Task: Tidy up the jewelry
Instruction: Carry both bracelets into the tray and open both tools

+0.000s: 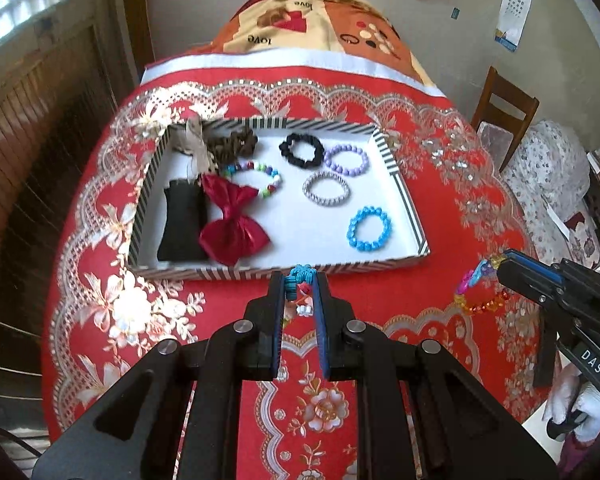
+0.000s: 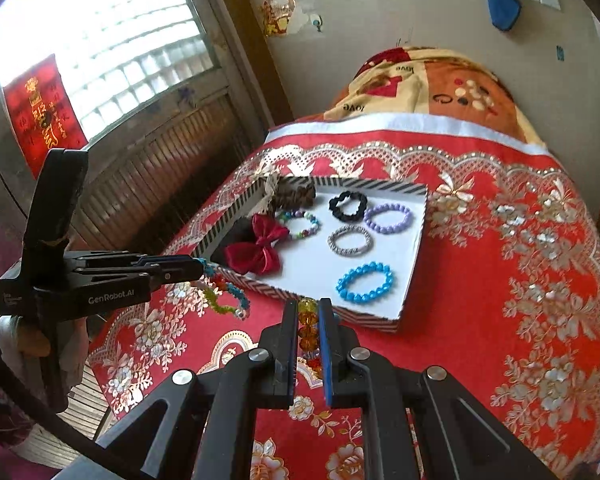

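Note:
A striped-rim white tray sits on the red tablecloth. It holds a blue bead bracelet, a silver bracelet, a purple bracelet, a black scrunchie, a multicolour bead bracelet, a red bow and a black pouch. My left gripper is shut on a turquoise beaded bracelet, held just before the tray's near edge. My right gripper is shut on an amber and multicolour bead bracelet, right of the tray.
A brown scrunchie and a beige ribbon lie in the tray's far left corner. A patterned blanket is heaped beyond the table. A wooden chair stands at the right. A wooden window wall runs along the left.

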A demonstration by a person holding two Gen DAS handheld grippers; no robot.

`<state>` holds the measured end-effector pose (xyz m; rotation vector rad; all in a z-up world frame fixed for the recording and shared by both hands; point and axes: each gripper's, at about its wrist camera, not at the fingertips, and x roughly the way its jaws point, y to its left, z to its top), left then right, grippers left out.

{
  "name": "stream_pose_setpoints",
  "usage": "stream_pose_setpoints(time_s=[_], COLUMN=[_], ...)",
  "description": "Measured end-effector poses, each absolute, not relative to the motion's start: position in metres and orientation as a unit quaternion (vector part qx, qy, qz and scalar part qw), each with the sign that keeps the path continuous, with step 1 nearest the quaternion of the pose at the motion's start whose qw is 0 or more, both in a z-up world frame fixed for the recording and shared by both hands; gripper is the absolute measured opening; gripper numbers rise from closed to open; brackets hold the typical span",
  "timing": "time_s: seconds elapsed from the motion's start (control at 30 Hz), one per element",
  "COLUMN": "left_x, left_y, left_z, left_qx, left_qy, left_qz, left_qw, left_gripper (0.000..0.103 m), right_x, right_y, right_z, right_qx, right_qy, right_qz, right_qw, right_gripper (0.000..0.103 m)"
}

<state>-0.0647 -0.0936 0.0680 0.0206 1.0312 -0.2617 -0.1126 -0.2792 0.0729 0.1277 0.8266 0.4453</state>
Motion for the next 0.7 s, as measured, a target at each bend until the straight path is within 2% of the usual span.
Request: stream_pose_setpoints(time_s=[0.7], left_x=[-0.028], left_y=[-0.106], left_z=[0.072], left_qx=[0.031], left_qy=[0.481], left_qz=[-0.114], left_qw=[0.869], left_gripper=[0.013], right_x=[-0.085], right_y=[-0.283], right_z=[0.087], right_qx=[0.055], right_qy=[0.389], right_qz=[0.207], right_qw=[0.896], right_gripper=[0.009])
